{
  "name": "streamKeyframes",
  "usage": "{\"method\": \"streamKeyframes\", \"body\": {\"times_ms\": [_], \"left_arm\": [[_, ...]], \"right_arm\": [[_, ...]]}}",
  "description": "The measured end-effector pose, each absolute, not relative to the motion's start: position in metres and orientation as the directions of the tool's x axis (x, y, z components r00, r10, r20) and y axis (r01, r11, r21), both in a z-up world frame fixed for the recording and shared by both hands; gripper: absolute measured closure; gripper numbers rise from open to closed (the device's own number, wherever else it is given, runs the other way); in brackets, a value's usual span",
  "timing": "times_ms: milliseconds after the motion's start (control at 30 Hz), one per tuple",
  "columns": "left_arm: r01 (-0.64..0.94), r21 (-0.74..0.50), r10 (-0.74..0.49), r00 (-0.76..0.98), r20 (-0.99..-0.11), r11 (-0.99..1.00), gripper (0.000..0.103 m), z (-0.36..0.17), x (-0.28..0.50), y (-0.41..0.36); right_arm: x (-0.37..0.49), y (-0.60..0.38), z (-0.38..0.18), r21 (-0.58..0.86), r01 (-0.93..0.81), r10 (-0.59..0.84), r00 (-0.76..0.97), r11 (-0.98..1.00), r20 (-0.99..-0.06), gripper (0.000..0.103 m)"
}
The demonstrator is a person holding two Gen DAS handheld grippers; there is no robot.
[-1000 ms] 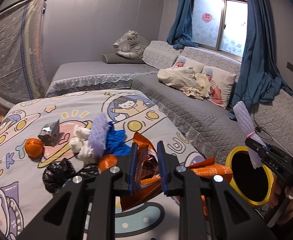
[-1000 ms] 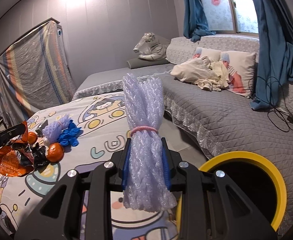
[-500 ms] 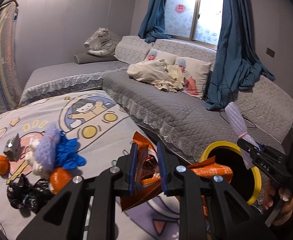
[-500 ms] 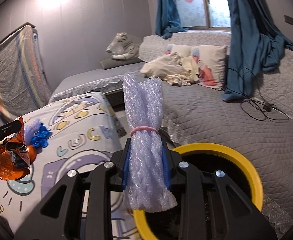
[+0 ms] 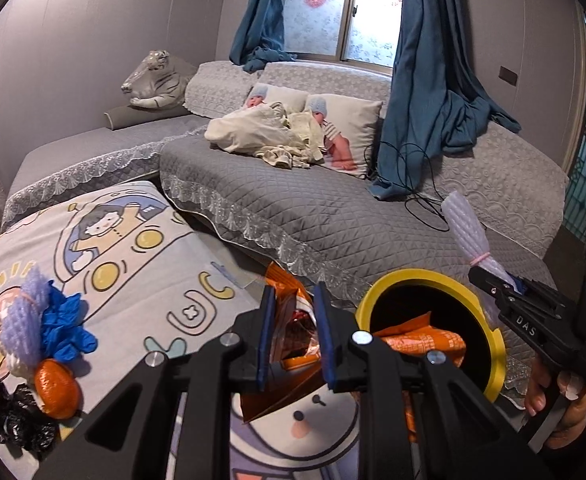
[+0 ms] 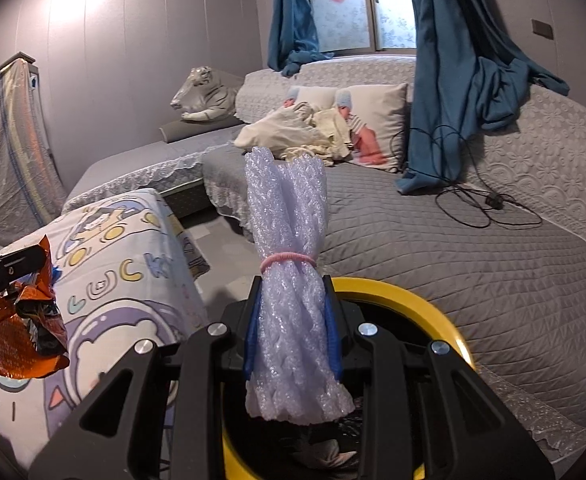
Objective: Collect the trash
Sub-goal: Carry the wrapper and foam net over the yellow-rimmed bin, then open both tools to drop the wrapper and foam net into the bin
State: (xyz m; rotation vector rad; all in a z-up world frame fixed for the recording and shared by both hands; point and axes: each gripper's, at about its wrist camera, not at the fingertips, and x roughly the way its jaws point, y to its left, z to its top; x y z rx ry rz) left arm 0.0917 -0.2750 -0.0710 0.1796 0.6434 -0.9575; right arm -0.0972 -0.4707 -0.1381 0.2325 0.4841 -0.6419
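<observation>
Grey-walled room with quilted, lace-edged grey sofa [image 5: 313,208] and cartoon-print table cloth [image 5: 141,264]. Left gripper [image 5: 292,332] clamped on a crinkled, glossy orange snack bag [image 5: 293,344], held beside the round yellow-rimmed bin [image 5: 493,340] to its right. Right gripper [image 6: 291,336] closed around a lavender foam-net bundle [image 6: 287,264] cinched by a pink band, directly above the bin's [image 6: 449,332] dark mouth. Left of the left gripper, on the cloth — crumpled black plastic [image 5: 13,420], an orange [image 5: 55,388], blue gloves [image 5: 65,326], another foam net [image 5: 25,320]. Farther off, teal curtains [image 5: 425,100].

"DAS" on the right tool [image 5: 493,280]; "LUCK" on the cartoon cloth [image 6: 133,272].
</observation>
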Motion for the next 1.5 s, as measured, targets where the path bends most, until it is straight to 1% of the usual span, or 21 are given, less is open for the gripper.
{"method": "streamKeyframes", "body": {"times_ms": [600,1033,1500], "left_arm": [[0.871,-0.128,-0.722,0.300,-0.624,0.473,0.084,-0.091,0.071,-0.345],[0.900,-0.105,-0.717,0.260,-0.647,0.422,0.084,-0.105,0.058,-0.382],[0.923,-0.140,-0.710,0.172,-0.683,0.358,0.084,-0.129,0.040,-0.411]], "right_arm": [[-0.112,-0.496,-0.152,0.056,0.677,-0.552,0.643,0.734,-0.531,0.077],[-0.120,-0.511,-0.162,0.070,0.710,-0.561,0.608,0.700,-0.561,0.077],[-0.124,-0.520,-0.173,0.077,0.729,-0.559,0.584,0.681,-0.588,0.077]]}}
